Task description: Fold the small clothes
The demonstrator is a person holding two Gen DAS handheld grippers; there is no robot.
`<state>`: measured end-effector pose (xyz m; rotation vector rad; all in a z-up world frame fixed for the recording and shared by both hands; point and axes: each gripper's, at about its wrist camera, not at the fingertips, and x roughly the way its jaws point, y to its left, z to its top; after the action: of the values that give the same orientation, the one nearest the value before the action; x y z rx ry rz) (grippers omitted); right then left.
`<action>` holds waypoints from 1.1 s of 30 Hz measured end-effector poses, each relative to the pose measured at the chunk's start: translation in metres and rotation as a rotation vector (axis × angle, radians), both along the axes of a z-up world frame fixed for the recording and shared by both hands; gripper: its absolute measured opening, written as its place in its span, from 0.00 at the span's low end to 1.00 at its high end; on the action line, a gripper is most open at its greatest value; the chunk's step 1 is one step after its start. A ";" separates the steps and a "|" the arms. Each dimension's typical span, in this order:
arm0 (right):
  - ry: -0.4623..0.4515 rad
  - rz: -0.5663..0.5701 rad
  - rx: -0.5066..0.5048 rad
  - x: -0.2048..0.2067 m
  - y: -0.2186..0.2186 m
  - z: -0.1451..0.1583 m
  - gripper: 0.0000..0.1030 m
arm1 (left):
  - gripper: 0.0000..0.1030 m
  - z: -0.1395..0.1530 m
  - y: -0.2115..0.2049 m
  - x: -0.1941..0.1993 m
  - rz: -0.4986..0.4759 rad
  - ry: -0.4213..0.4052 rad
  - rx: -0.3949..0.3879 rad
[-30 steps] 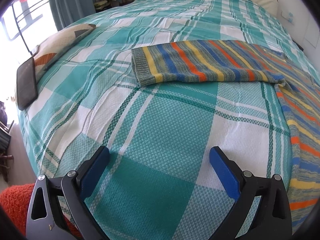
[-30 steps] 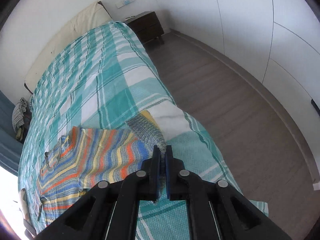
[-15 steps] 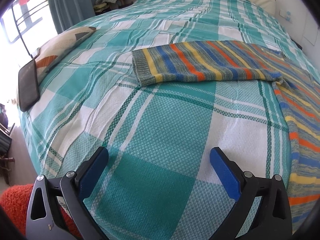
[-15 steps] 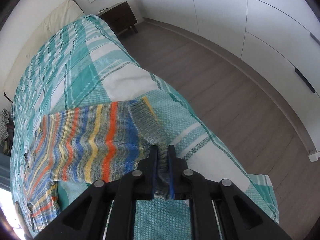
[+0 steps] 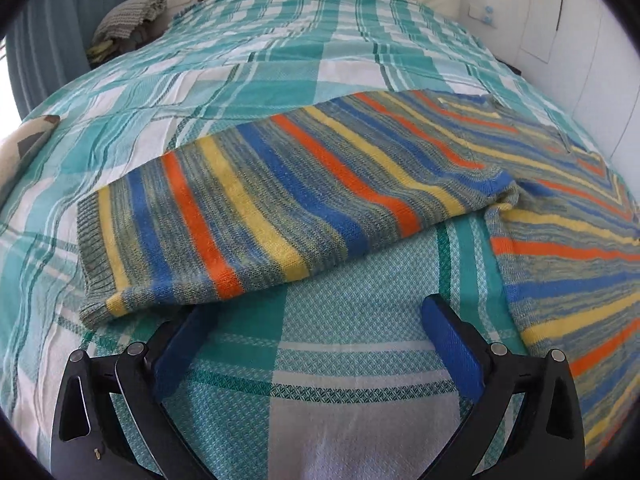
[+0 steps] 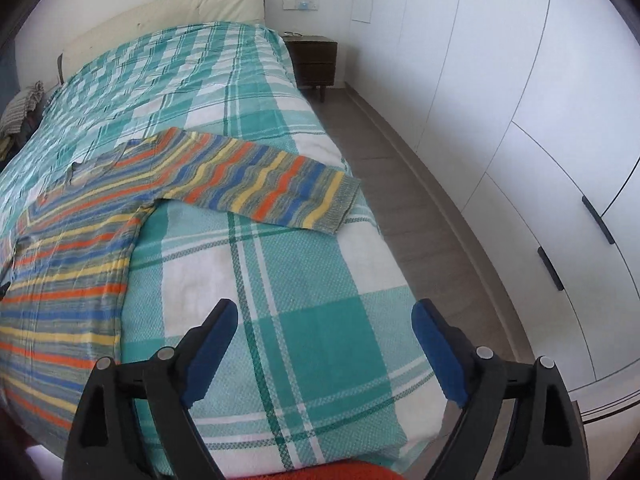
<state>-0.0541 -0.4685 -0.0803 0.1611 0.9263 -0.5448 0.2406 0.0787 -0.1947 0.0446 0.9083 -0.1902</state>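
Note:
A striped knit sweater (image 5: 560,216) in blue, orange, yellow and grey lies flat on the teal plaid bedspread (image 5: 340,364). In the left wrist view its left sleeve (image 5: 248,216) stretches across the bed, cuff (image 5: 94,248) at the left. My left gripper (image 5: 320,324) is open and empty, its left finger tip just under the sleeve's near edge. In the right wrist view the right sleeve (image 6: 272,184) lies spread toward the bed's right edge, with its cuff (image 6: 344,204) near that edge. My right gripper (image 6: 324,324) is open and empty, well short of that sleeve.
The bed's right edge drops to a wooden floor (image 6: 432,208) beside white wardrobe doors (image 6: 540,120). A dark nightstand (image 6: 314,62) stands by the headboard. Folded clothes (image 5: 130,16) lie at the far left. A pillow (image 5: 24,144) lies at the bed's left.
My right gripper has opened and let go of the right sleeve, which now lies flat, and has pulled back. My left gripper has moved forward up to the left sleeve.

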 end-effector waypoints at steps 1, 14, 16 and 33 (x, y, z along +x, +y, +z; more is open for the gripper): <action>0.024 0.037 -0.013 0.004 0.010 -0.005 0.85 | 1.00 0.000 -0.003 -0.003 0.003 -0.017 0.017; -0.021 0.075 0.023 0.003 0.010 -0.004 0.85 | 1.00 -0.001 -0.003 -0.002 0.003 -0.014 0.020; -0.048 0.048 0.029 -0.005 0.006 0.000 0.85 | 1.00 -0.001 -0.002 -0.002 0.003 -0.014 0.019; -0.094 -0.039 0.080 -0.014 -0.011 0.000 0.85 | 1.00 -0.001 -0.002 -0.003 0.003 -0.014 0.018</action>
<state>-0.0679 -0.4795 -0.0805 0.2755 0.8554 -0.5323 0.2380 0.0765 -0.1955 0.0611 0.8962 -0.1787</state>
